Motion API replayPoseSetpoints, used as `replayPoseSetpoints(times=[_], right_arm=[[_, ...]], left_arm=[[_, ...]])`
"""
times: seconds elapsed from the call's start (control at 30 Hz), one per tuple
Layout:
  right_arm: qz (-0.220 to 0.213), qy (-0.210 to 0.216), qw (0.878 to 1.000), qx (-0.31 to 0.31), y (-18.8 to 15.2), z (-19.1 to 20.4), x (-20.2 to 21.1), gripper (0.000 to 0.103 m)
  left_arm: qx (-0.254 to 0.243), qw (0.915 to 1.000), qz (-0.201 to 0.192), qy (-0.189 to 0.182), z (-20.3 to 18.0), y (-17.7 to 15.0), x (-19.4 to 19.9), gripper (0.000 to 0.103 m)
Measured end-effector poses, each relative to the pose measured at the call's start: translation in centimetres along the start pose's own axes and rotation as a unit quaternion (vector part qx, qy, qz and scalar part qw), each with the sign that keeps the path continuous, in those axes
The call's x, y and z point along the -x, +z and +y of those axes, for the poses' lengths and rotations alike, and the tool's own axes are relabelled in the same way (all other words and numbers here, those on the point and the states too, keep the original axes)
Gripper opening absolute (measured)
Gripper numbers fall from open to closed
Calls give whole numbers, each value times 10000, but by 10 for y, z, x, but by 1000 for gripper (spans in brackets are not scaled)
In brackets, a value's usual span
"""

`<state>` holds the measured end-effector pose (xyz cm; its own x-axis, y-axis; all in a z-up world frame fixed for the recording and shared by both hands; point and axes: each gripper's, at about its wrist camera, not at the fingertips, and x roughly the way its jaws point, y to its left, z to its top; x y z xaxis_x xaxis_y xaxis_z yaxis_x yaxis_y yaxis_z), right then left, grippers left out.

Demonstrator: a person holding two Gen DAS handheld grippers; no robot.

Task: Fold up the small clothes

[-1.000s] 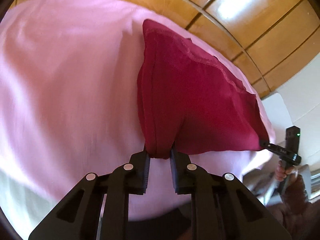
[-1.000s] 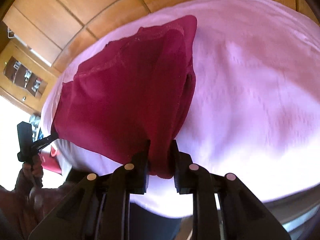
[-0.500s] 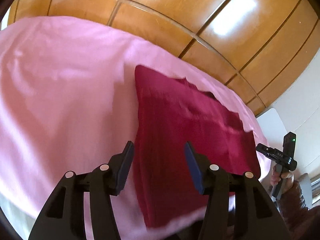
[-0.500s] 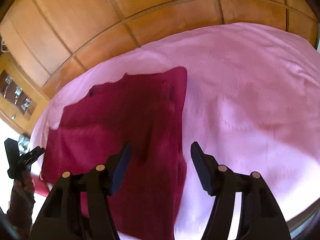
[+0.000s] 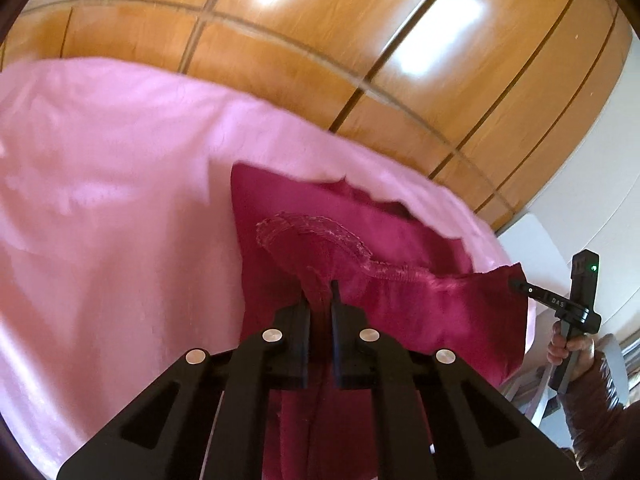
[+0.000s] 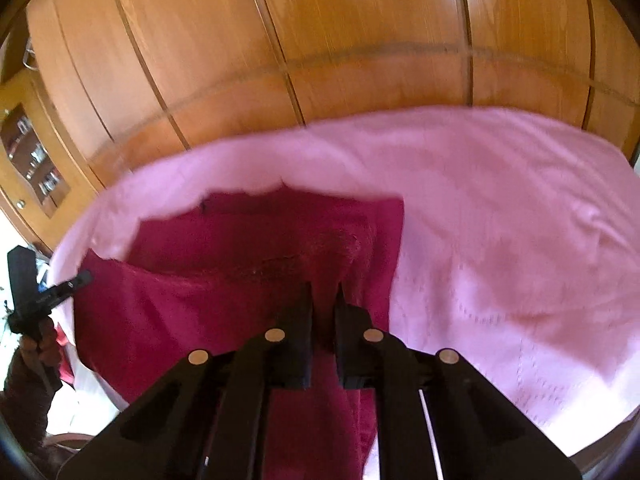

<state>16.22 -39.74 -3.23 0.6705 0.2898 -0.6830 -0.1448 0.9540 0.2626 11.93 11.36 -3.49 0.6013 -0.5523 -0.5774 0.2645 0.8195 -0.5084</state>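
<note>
A crimson garment [image 5: 420, 308] lies on a pink sheet [image 5: 100, 200], its near edge raised. In the left wrist view my left gripper [image 5: 320, 292] is closing on a bunched fold of its hemmed edge, and the pads press on the cloth. The right gripper's tip [image 5: 520, 284] pinches the garment's right corner there. In the right wrist view my right gripper [image 6: 324, 296] is closing on the crimson garment [image 6: 208, 292], pads pressing on cloth. My left gripper [image 6: 76, 280] holds the far left corner. The edge is stretched between the two grippers.
Glossy wooden wardrobe panels [image 5: 320, 40] rise behind the bed. The pink sheet [image 6: 500, 220] spreads wide to the right of the garment. A hand [image 5: 568, 344] in a dark sleeve holds the right gripper. A glass-fronted cabinet [image 6: 32, 156] stands at the left.
A second ago both grippers held the garment. Half a second ago both stood open above it lying flat. Now both are shut on its near edge and lift it.
</note>
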Motion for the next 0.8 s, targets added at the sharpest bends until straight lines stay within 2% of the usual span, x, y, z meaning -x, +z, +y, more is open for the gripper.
replayPoseSetpoints(times=[0.17, 0.43, 0.57, 0.67, 0.7, 0.73, 0.8], right_arm=[[-316, 68, 9991, -266, 35, -5, -11, 7], [-233, -250, 9962, -802, 92, -33, -76, 7], [202, -560, 9946, -847, 95, -47, -125, 7], [594, -797, 9921, -761, 82, -53, -160, 7], [705, -840, 9912, -743, 77, -54, -168, 8], [762, -865, 9906, -732, 75, -55, -173, 9], [731, -779, 9918, -704, 73, -55, -165, 13]], left_arm=[[-150, 9993, -276, 188, -14, 27, 0, 7], [-217, 9956, -410, 814, -3, 87, -50, 7], [-246, 9926, -162, 1175, 12, 101, -90, 7], [-165, 9863, 309, 1610, 31, 94, -130, 7], [-120, 9823, 494, 1805, 40, 89, -143, 7], [-52, 9813, 619, 1824, 45, 85, -151, 7], [-52, 9810, 579, 1851, 47, 84, -152, 8]])
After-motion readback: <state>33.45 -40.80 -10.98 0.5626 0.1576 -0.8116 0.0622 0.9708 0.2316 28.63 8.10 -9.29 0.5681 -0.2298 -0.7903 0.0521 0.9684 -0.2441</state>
